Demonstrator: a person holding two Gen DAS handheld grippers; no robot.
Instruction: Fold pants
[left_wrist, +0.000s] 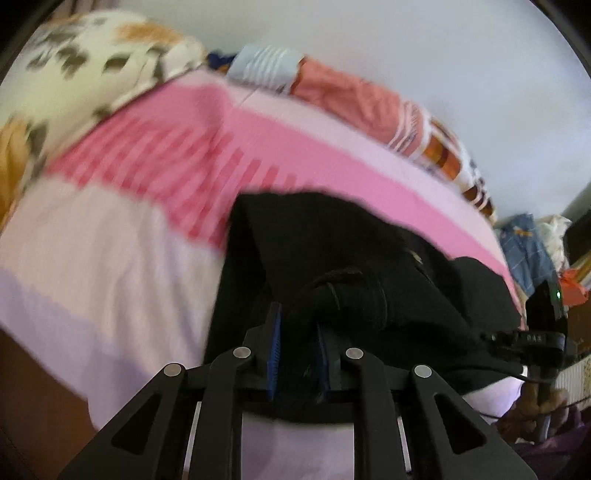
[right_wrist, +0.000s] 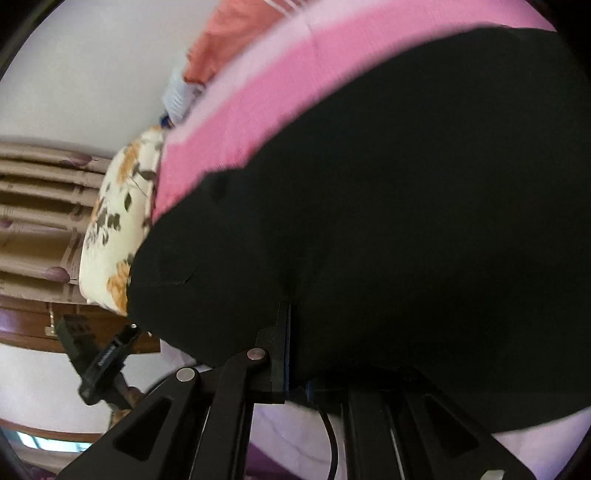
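Observation:
The black pants (left_wrist: 351, 258) lie on a pink and lilac striped bed sheet (left_wrist: 110, 240). My left gripper (left_wrist: 299, 325) is shut on a bunched edge of the pants, with black cloth pinched between its blue pads (left_wrist: 274, 347). In the right wrist view the pants (right_wrist: 406, 203) fill most of the frame and drape over my right gripper (right_wrist: 299, 332), which is shut on the cloth; only its left finger (right_wrist: 282, 343) shows. The right gripper also shows in the left wrist view at the right edge (left_wrist: 543, 332).
A floral pillow (left_wrist: 85, 74) lies at the bed's far left, also in the right wrist view (right_wrist: 114, 229). Folded orange and striped bedding (left_wrist: 369, 99) lines the wall side. Clothes (left_wrist: 528, 247) are piled at the right. Curtains (right_wrist: 37, 206) hang at the left.

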